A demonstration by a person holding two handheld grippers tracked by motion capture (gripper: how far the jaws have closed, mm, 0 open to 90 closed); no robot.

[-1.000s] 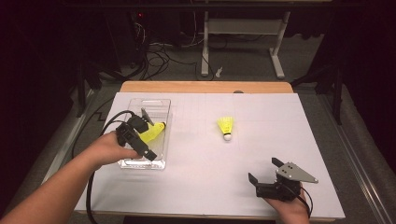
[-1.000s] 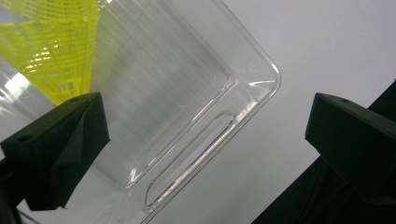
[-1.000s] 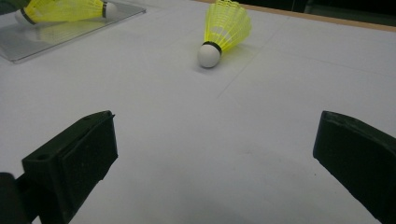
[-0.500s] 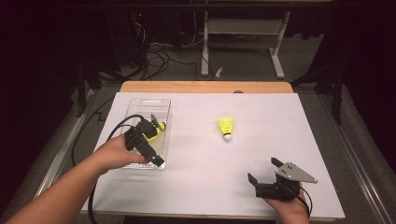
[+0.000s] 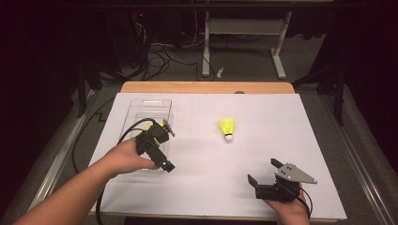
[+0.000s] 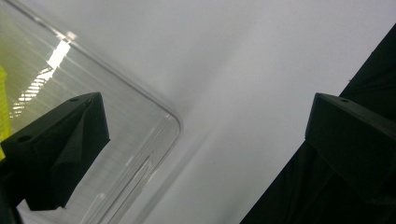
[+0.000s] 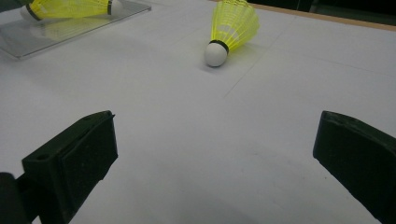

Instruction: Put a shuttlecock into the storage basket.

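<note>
A yellow shuttlecock (image 5: 226,126) with a white cork lies on the white sheet at mid-table; the right gripper view shows it (image 7: 229,25) ahead, cork toward me. A second shuttlecock (image 7: 70,8) lies in a clear plastic tray (image 5: 149,108) at the left, showing as a yellow sliver (image 6: 3,109) in the left gripper view. My left gripper (image 5: 168,146) hangs open by the tray's near right corner (image 6: 159,121), holding nothing. My right gripper (image 5: 263,171) rests open near the front right edge, well short of the loose shuttlecock.
White paper (image 5: 202,187) covers the table, with a wooden strip (image 5: 206,87) along the far edge. A black cable (image 5: 84,140) trails off the left side. Floor, cables and a desk frame (image 5: 244,28) lie beyond the table.
My left gripper has drawn back from over the tray toward its near right corner, leaving the shuttlecock in the tray. The right gripper has not moved.
</note>
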